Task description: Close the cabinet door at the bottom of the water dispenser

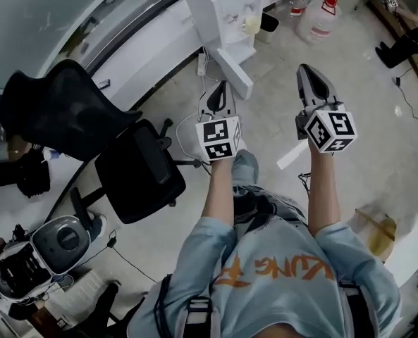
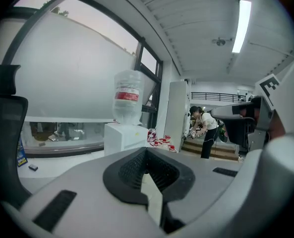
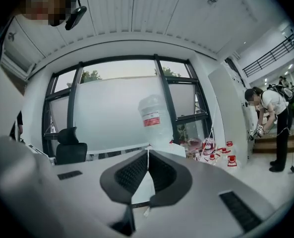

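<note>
The white water dispenser point(image 1: 219, 9) stands at the top of the head view, its bottom cabinet door point(image 1: 235, 72) swung out toward me. My left gripper point(image 1: 222, 87) is shut and empty, with its tip just beside the door's outer edge; I cannot tell whether it touches. My right gripper point(image 1: 306, 70) is also shut and empty, held in the air to the door's right. In the left gripper view the dispenser point(image 2: 123, 137) with its water bottle point(image 2: 128, 99) is ahead past the closed jaws. The right gripper view shows the bottle point(image 3: 153, 117) above its closed jaws.
A black office chair point(image 1: 134, 167) stands to my left, another point(image 1: 57, 108) behind it. Several water bottles point(image 1: 314, 13) sit on the floor right of the dispenser. A grey machine point(image 1: 57, 241) is at lower left. Another person point(image 3: 273, 120) bends over far to the right.
</note>
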`<state>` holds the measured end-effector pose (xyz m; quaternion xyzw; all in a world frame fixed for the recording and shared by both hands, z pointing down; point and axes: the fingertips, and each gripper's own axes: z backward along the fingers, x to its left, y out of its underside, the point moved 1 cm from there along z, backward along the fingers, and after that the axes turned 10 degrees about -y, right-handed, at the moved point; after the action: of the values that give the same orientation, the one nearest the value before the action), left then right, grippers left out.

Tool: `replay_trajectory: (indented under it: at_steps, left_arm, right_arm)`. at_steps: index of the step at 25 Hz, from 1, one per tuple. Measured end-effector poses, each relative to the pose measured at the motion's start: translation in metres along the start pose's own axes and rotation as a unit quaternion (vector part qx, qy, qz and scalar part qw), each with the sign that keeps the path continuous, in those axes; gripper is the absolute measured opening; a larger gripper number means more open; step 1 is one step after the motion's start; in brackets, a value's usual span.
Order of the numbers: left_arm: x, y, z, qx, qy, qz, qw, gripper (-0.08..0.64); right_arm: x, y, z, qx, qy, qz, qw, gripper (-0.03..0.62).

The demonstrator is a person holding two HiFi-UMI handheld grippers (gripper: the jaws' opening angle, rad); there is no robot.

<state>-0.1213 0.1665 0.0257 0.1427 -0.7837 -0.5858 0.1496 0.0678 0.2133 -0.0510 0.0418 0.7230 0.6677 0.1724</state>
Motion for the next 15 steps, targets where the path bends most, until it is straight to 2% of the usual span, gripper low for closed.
replay_trajectory:
  at_steps: [3, 7, 15]
  left_arm:
    - [0.015, 0.009, -0.037, 0.024, 0.001, 0.008, 0.9997, 0.011]
    - [0.029, 0.014, -0.077, 0.037, -0.001, 0.024, 0.999, 0.011]
    - [0.066, 0.039, -0.114, 0.048, -0.016, 0.076, 0.9959, 0.011]
  right_arm:
    - [-0.016, 0.014, -0.038, 0.019, 0.005, -0.013, 1.0, 0.031]
    - [-0.033, 0.026, -0.078, 0.046, 0.007, -0.014, 0.999, 0.031]
    - [-0.044, 0.058, -0.126, 0.073, 0.014, -0.027, 0.997, 0.031]
